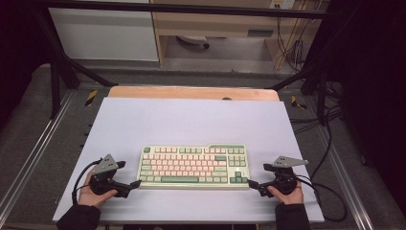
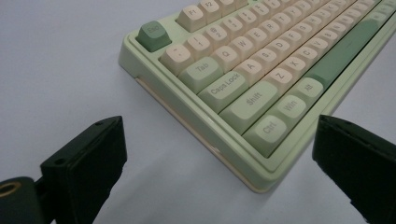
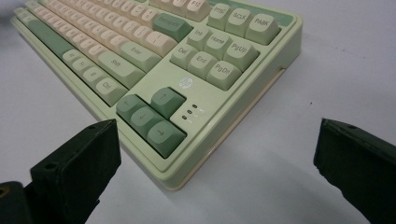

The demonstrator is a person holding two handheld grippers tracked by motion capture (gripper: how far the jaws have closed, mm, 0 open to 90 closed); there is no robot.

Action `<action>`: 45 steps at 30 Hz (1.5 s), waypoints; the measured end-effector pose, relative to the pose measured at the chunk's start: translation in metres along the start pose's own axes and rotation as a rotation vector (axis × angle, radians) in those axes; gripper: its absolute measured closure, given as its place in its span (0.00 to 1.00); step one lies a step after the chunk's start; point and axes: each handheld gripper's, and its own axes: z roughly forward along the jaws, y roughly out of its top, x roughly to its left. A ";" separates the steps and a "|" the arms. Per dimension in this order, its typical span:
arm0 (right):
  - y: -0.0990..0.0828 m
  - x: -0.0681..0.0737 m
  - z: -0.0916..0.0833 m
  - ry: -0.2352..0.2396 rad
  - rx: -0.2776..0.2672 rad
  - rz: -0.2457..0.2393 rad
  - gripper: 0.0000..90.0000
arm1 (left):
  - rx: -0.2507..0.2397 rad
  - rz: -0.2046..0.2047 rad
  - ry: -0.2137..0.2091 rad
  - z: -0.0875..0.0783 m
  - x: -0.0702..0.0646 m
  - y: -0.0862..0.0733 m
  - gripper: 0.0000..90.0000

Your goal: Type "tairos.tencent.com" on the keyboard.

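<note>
Keyboard [image 1: 193, 166] corners between spread tongs

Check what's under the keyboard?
The keyboard lies flat on a white sheet covering the table. At its near corners nothing else shows beneath. Whatever sits under its middle is hidden by the keyboard itself.

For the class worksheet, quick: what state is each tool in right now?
Left tool: open, holding nothing, at the keyboard's near left corner.
Right tool: open, holding nothing, at its near right corner.
</note>
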 end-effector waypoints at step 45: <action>0.000 0.000 0.003 0.002 0.019 -0.011 0.01 | -0.009 -0.044 0.038 0.008 -0.022 0.040 0.78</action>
